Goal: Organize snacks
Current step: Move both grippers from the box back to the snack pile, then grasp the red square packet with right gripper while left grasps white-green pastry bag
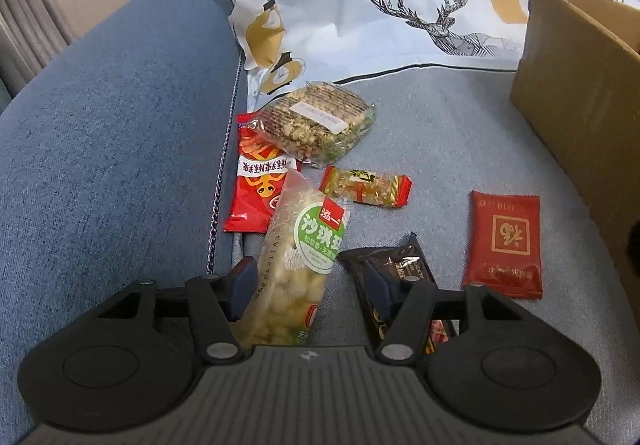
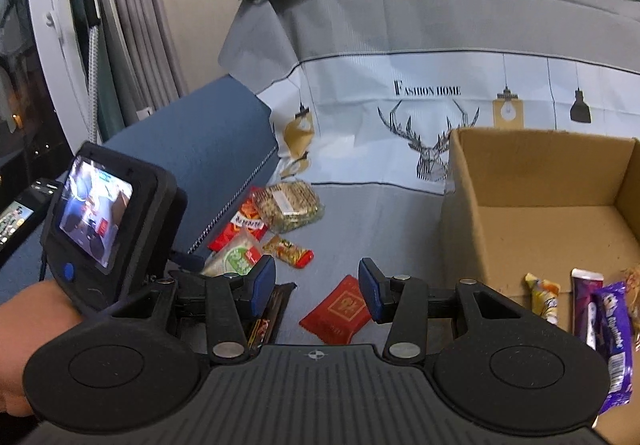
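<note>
- Left gripper (image 1: 310,287): jaws parted, angled down over the snack pile. The green-label pastry pack (image 1: 298,265) lies between the blue pads; the left pad sits against its edge, the right pad stands clear of it over the dark brown packet (image 1: 394,273). Nothing is clamped.
- Right gripper (image 2: 316,291): jaws parted about halfway, nothing between the pads. It hovers just beside the cardboard box (image 2: 472,181), on the side facing the snacks, above the red square sachet (image 2: 340,311).
- Sofa seat (image 1: 440,133): grey fabric; carries the cardboard box and all loose snacks. A blue armrest (image 1: 120,105) bounds it on the side far from the box.
- Printed cover (image 1: 400,13): white sheet with a deer drawing, draped over the backrest behind the box.
- Cardboard box: open top, upright. Inside, at its near end, lie purple wrappers (image 2: 612,329) and a yellow sweet (image 2: 544,295).
- Loose snacks, all outside the box, ordered from the box toward the armrest: red square sachet, dark brown packet, orange bar with red ends (image 1: 366,187), clear pack of seeded crackers (image 1: 320,123), green-label pastry pack, red crisp bag (image 1: 256,185).
- Red crisp bag: partly under the pastry pack and the cracker pack, touching the armrest seam.
</note>
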The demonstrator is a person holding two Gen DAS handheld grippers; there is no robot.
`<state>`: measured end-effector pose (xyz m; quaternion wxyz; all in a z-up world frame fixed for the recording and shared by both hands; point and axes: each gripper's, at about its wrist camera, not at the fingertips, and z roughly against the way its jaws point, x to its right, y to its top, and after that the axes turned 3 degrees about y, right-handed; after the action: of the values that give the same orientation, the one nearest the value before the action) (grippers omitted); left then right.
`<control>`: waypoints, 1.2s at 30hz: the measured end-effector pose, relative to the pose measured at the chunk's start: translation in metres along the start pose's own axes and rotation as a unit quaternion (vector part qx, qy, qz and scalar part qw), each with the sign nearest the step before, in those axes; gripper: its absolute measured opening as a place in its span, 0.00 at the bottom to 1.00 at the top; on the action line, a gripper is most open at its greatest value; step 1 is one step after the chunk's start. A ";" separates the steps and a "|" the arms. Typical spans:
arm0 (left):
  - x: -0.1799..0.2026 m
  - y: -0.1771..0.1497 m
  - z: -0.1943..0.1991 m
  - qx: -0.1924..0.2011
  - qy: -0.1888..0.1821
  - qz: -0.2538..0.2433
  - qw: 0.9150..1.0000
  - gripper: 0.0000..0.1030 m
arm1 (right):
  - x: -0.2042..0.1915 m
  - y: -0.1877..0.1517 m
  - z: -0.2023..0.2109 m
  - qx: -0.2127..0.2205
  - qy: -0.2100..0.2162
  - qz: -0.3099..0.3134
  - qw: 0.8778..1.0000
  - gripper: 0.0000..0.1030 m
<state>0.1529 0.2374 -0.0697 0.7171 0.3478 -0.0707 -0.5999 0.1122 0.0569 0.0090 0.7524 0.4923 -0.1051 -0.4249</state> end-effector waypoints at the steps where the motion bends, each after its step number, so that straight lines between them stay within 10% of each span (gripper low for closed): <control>1: -0.002 0.001 0.000 0.002 -0.001 0.008 1.000 0.56 | -0.001 -0.001 -0.003 -0.004 -0.002 -0.001 1.000 0.47; 36: -0.027 0.008 0.002 0.019 -0.068 0.099 0.993 0.39 | -0.007 -0.036 -0.123 -0.109 -0.113 -0.003 0.988 0.72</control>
<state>0.1509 0.2614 -0.0548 0.7596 0.3111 -0.1654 -0.5467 0.1592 0.1368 -0.0794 0.7834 0.3567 -0.1409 -0.4891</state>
